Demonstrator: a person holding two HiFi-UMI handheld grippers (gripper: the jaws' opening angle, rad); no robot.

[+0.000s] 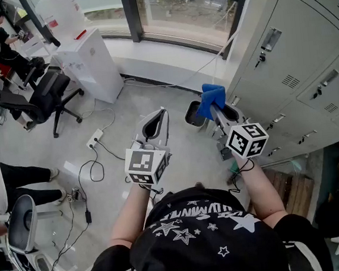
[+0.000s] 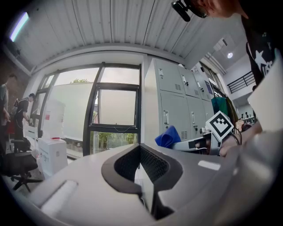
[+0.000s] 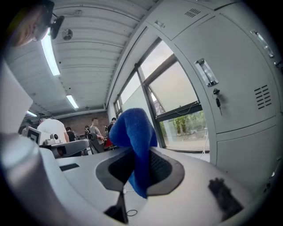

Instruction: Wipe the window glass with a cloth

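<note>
My right hand-held gripper (image 1: 214, 105) is clamped on the blue cloth (image 1: 211, 95), well short of the window glass (image 1: 183, 12). My left hand-held gripper (image 1: 155, 125) has its jaws together on nothing. I should step closer, press the cloth flat to the pane, and overlap my strokes.

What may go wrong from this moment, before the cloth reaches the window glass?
1. The right gripper pinches only part of the blue cloth; pressed on the window glass, it may slip out.
2. Black cables and a white power strip lie on the floor toward the window; a foot may catch them.
3. The grey metal lockers stand close beside the right gripper; a swing may hit them.
</note>
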